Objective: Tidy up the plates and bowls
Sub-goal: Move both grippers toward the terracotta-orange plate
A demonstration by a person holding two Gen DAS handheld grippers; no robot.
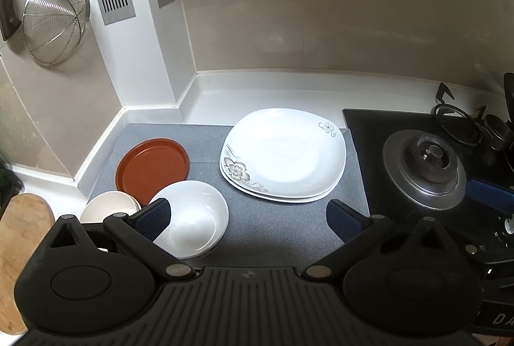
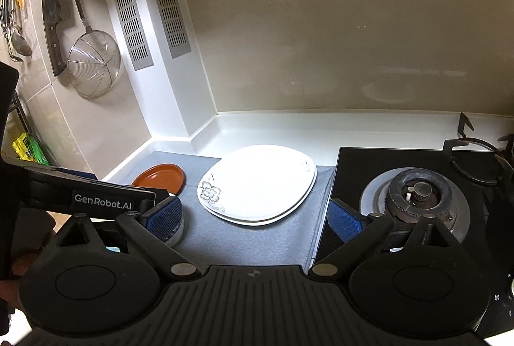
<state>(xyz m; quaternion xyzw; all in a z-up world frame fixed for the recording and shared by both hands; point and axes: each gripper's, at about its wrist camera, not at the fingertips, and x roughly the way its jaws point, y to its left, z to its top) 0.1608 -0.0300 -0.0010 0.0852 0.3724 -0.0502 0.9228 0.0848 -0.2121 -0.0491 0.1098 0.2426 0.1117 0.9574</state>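
Observation:
Two white square plates with a flower print (image 1: 282, 156) (image 2: 257, 185) lie stacked on a grey mat (image 1: 273, 227) (image 2: 231, 240). To their left sit a brown round plate (image 1: 151, 169) (image 2: 159, 177), a white bowl (image 1: 192, 217) and a cream bowl (image 1: 109, 208). My left gripper (image 1: 247, 219) stands open above the mat, its left finger over the white bowl's rim. My right gripper (image 2: 252, 222) is open too, hovering in front of the stacked plates. The left gripper's body (image 2: 96, 198) hides the bowls in the right wrist view.
A black gas stove (image 1: 424, 166) (image 2: 414, 195) borders the mat on the right. A wire strainer (image 1: 54, 24) (image 2: 93, 63) and a cleaver (image 2: 53, 21) hang on the left wall. A wooden board (image 1: 22, 224) lies at the left edge. White counter (image 1: 257, 95) runs behind the mat.

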